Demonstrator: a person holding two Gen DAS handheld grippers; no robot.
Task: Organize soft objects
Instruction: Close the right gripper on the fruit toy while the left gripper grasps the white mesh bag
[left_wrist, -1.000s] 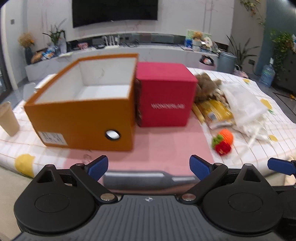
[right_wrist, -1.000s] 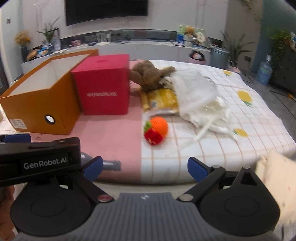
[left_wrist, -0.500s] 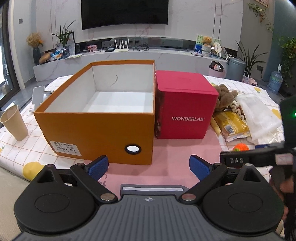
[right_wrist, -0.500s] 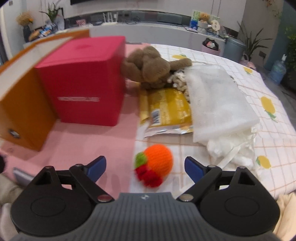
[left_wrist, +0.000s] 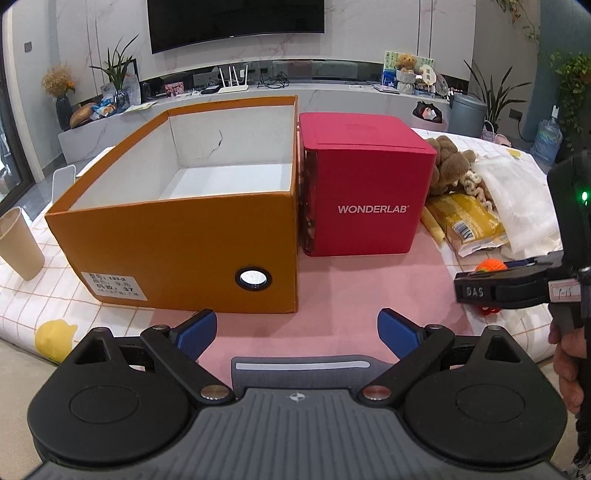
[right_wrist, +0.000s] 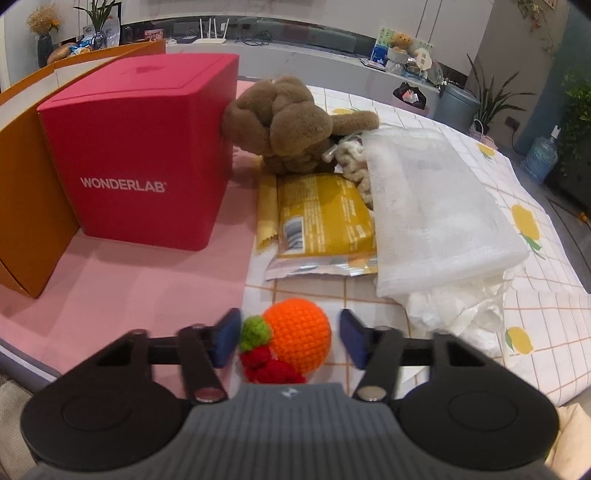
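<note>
A crocheted toy (right_wrist: 295, 336), orange with green and red parts, lies on the checked cloth at the table's front. My right gripper (right_wrist: 290, 341) straddles it and its jaws are closing. The left pad is at the green tuft, and a thin gap shows between the right pad and the orange ball. In the left wrist view the toy (left_wrist: 489, 265) peeks out behind that gripper. My left gripper (left_wrist: 297, 332) is open with nothing in it, in front of the open orange box (left_wrist: 173, 236). A brown plush (right_wrist: 284, 125) leans against the red box (right_wrist: 147, 155).
A yellow packet (right_wrist: 321, 218), a cream knitted piece (right_wrist: 351, 155) and a white mesh cloth (right_wrist: 436, 206) lie beyond the toy. A paper cup (left_wrist: 18, 247) stands left of the orange box. A pink mat (left_wrist: 332, 288) runs under the boxes. A hand (left_wrist: 565, 354) grips the right tool.
My right gripper has come forward and down over the crocheted toy, and its jaws have narrowed around it. It now shows at the right edge of the left wrist view. The left gripper stays wide.
</note>
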